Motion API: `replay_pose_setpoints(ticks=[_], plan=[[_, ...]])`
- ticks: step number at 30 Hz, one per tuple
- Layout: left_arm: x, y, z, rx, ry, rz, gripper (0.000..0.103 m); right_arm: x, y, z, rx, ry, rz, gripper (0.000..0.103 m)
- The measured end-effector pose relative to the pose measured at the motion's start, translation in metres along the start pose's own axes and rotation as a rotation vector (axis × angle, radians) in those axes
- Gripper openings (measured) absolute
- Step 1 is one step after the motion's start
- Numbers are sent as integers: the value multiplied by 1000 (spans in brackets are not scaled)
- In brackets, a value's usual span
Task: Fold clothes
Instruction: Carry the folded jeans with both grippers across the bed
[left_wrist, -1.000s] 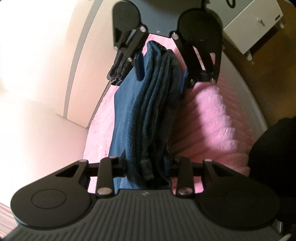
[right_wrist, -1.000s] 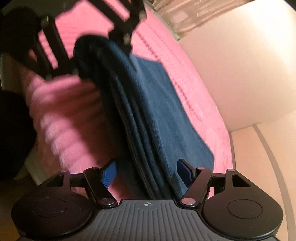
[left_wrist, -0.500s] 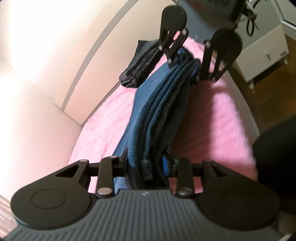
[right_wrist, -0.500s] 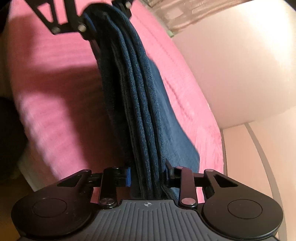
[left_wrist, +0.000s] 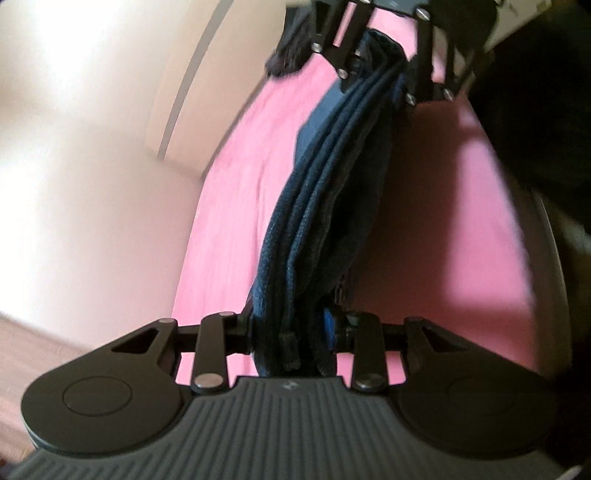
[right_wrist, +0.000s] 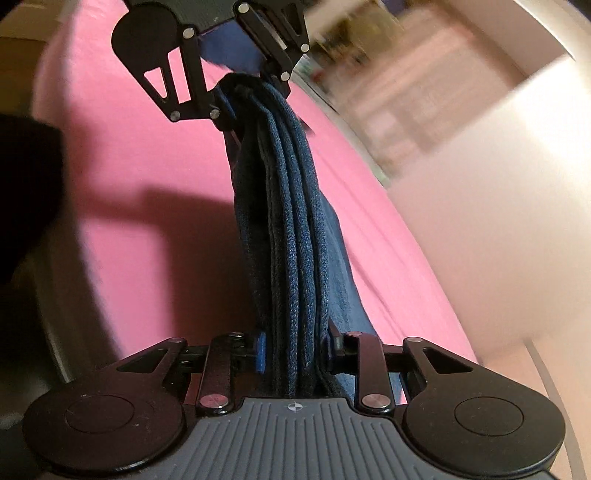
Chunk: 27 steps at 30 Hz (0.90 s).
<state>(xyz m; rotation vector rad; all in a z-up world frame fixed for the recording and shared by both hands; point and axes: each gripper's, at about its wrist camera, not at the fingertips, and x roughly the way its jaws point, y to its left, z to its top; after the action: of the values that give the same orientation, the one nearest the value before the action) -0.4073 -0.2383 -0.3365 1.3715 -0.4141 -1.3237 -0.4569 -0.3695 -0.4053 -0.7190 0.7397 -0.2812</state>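
- The right gripper (right_wrist: 291, 350), wide open around the jeans (right_wrist: 291, 236) a second ago, now has its jaws closing on the folded layers, pads pressed to the cloth.
- The jeans, sagging on the pink bed (right_wrist: 122, 155) before, now hang stretched in a taut band between the right gripper and the left gripper (left_wrist: 291, 328).
- Both grippers sit higher and further apart than before; more of the bed shows under the cloth.
- The background is blurred; the dark garment (left_wrist: 288, 55) by the wall seems unmoved.
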Motion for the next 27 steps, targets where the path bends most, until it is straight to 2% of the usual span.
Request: replay_pose_setpoints(ticks=[4, 6, 8, 9, 11, 13, 15, 16, 19, 21, 23, 27], plan=[[-34, -29, -44, -103, 138, -3, 30, 6, 38, 43, -85, -85, 103, 27], [-39, -47, -53, -135, 175, -36, 30, 4, 57, 49, -140, -103, 148, 27], [-42, -62, -55, -134, 176, -52, 33, 10, 63, 42, -183, -88, 169, 30], [-44, -65, -55, -137, 180, -60, 36, 13, 65, 37, -200, -76, 174, 33], [-48, -68, -58, -153, 194, -81, 37, 12, 71, 31, -200, -49, 175, 60], [-59, -60, -66, -226, 203, -87, 39, -6, 68, 18, -145, -31, 188, 62], [-72, -45, -81, -348, 226, -88, 39, -20, 48, 0, -27, 11, 200, 62], [-80, -32, -90, -443, 233, -89, 39, -26, 35, -7, 48, 27, 206, 62], [-94, 8, -119, -745, 259, -57, 39, -46, -7, -24, 334, 43, 226, 62], [-92, 31, -134, -906, 270, -18, 39, -50, -32, -36, 531, 32, 218, 63], [-82, 49, -143, -1017, 281, -5, 39, -43, -55, -41, 741, 15, 217, 64], [-38, 80, -143, -1167, 268, -30, 51, -24, -87, -32, 1045, 2, 253, 65]])
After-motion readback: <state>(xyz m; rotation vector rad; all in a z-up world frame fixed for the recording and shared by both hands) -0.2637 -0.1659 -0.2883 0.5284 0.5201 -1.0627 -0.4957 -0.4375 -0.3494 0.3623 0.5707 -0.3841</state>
